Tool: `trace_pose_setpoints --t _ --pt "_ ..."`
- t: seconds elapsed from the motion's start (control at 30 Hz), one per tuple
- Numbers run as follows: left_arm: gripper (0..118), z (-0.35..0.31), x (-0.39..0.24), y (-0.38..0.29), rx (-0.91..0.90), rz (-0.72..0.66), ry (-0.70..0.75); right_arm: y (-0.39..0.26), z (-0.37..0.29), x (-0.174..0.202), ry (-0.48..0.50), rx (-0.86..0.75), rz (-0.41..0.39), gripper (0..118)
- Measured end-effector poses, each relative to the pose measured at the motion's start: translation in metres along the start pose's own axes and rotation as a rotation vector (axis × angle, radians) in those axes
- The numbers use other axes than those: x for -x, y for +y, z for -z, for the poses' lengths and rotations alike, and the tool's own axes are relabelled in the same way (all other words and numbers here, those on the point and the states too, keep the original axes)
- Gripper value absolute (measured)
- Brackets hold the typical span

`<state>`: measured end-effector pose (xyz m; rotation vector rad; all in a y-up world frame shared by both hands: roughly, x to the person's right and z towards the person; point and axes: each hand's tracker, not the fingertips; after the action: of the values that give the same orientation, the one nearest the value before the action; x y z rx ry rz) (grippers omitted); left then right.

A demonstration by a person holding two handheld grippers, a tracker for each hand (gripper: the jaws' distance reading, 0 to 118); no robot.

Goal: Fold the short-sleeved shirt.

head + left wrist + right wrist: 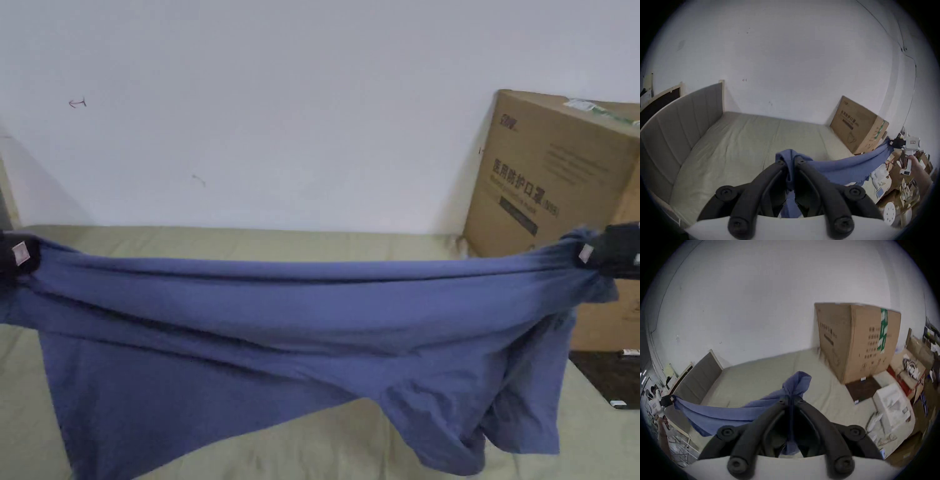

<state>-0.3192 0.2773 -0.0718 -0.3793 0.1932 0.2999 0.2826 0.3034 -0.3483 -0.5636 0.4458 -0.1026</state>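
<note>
A blue short-sleeved shirt [281,325] hangs stretched wide above the bed, its lower part sagging toward the mattress. My left gripper [22,253] holds its left end at the picture's left edge; in the left gripper view the black jaws [790,160] are shut on bunched blue cloth [843,167]. My right gripper [594,253] holds the right end; in the right gripper view its jaws [791,400] pinch a fold of the shirt [721,413]. The far left gripper [666,400] and the far right gripper [898,142] appear across the cloth from each other.
A bed with a pale green sheet [250,244] lies under the shirt, a white wall behind it. A large cardboard box [550,187] stands at the right end of the bed. A grey headboard [680,123] closes the left end. Clutter and boxes [899,386] sit right of the bed.
</note>
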Motion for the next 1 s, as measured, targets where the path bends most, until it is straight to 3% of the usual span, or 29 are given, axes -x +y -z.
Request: trace_pose_setpoints --t 0.1,0.27,0.47,0.6,0.83,0.93,1.0 --pt "6 0.011 -0.004 0.028 -0.024 0.005 -0.015 0.039 0.007 0.012 -0.033 -0.055 -0.073 3" --pt "6 0.049 -0.004 0.059 -0.055 -0.004 0.007 0.081 0.044 0.029 -0.080 -0.091 -0.102 3" --pt "6 0.091 0.008 0.059 -0.112 -0.053 0.077 0.081 0.103 0.039 -0.073 -0.131 -0.071 3" --pt "6 0.133 0.055 0.020 -0.037 -0.127 0.109 0.021 0.156 0.030 -0.057 -0.086 -0.035 3" --pt "6 0.153 0.075 -0.172 0.380 -0.228 0.187 -0.175 0.251 -0.032 -0.161 0.396 0.073 3" --pt "6 0.134 0.068 -0.241 0.536 -0.275 0.182 -0.239 0.253 -0.061 -0.222 0.564 0.046 3" --pt "6 0.111 0.067 -0.267 0.588 -0.338 0.161 -0.261 0.234 -0.076 -0.174 0.605 0.057 3"
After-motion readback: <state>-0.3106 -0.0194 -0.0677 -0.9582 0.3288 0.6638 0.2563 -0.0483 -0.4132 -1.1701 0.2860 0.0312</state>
